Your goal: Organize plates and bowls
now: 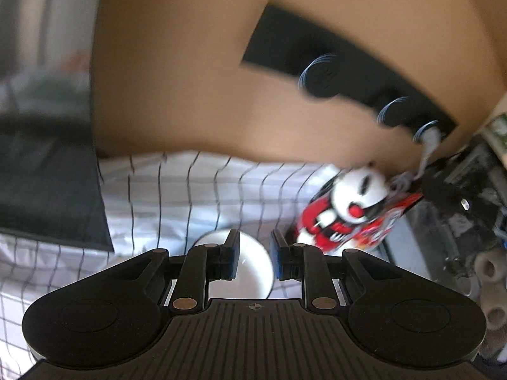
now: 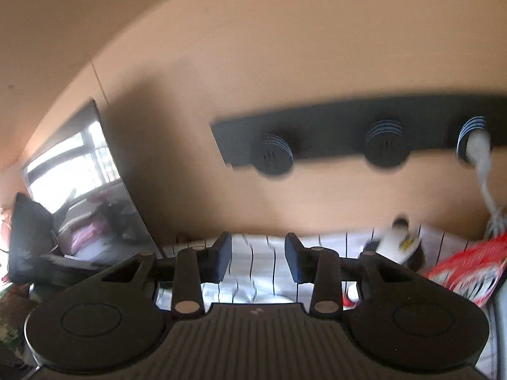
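In the left wrist view a white bowl (image 1: 250, 266) sits on a white cloth with dark grid lines (image 1: 177, 196). My left gripper (image 1: 255, 258) is open right over the bowl; its left finger (image 1: 229, 258) overlaps the bowl and its right finger (image 1: 285, 261) is just past the bowl's right rim. My right gripper (image 2: 258, 261) is open and empty above the same cloth (image 2: 253, 253). No plate or bowl shows in the right wrist view. Both views are blurred.
A tan wall holds a black hook rail (image 1: 342, 72), which also shows in the right wrist view (image 2: 364, 126). A panda plush on a red packet (image 1: 351, 212) lies to the right of the bowl. A dark screen (image 1: 47, 190) is on the left; a leaning mirror (image 2: 85, 190) stands left.
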A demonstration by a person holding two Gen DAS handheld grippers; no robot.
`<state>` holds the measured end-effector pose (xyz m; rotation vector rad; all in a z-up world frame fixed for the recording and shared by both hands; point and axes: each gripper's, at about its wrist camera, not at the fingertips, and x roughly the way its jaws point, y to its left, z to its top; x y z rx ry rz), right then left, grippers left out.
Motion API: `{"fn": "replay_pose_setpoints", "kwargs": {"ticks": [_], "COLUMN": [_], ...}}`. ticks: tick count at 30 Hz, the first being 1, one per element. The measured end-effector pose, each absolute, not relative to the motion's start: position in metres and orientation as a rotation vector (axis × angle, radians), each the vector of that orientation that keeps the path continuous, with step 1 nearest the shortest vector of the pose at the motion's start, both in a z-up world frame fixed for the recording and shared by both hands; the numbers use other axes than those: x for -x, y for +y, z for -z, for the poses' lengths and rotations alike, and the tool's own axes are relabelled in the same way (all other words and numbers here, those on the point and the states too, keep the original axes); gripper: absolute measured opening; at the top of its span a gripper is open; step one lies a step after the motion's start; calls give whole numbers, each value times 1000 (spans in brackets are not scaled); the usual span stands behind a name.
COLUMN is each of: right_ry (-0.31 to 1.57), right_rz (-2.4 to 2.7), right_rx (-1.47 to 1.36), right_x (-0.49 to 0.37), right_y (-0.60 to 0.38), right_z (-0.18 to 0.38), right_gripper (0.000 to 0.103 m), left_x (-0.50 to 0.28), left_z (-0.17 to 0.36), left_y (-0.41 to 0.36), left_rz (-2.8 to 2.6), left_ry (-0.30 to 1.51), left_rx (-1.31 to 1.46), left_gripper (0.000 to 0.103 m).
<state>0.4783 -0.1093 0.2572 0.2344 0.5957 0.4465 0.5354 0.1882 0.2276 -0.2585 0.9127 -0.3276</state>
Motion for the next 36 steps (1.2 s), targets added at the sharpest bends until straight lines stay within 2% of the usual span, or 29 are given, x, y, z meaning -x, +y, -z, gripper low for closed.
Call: {"fn": "replay_pose_setpoints", "kwargs": {"ticks": [8,12,24,31,36], "right_ry": [791,885,1143,1178,1208], "right_rz": [-418,-410,-352,-353,-332], "right_rx": [-165,-164,-392,-421,-403], "right_x": [-513,-527,-570,-577,-587], "right_y": [-100,-97,-79,-60,-53], "right_z": [-163,-125,-34,-12,2], "right_gripper": [37,37,37,37,37], "left_x": [-613,-640,-665,-667,-669], "left_z": [-130,-98,-45,-29,-21], "left_y": [178,179,179,170,166], "left_rz": [289,268,306,345,346], "left_ry": [1171,1239,1340,1381,1398], "left_rx": [194,165,88,93,99], "left_gripper": [23,23,23,23,27]}}
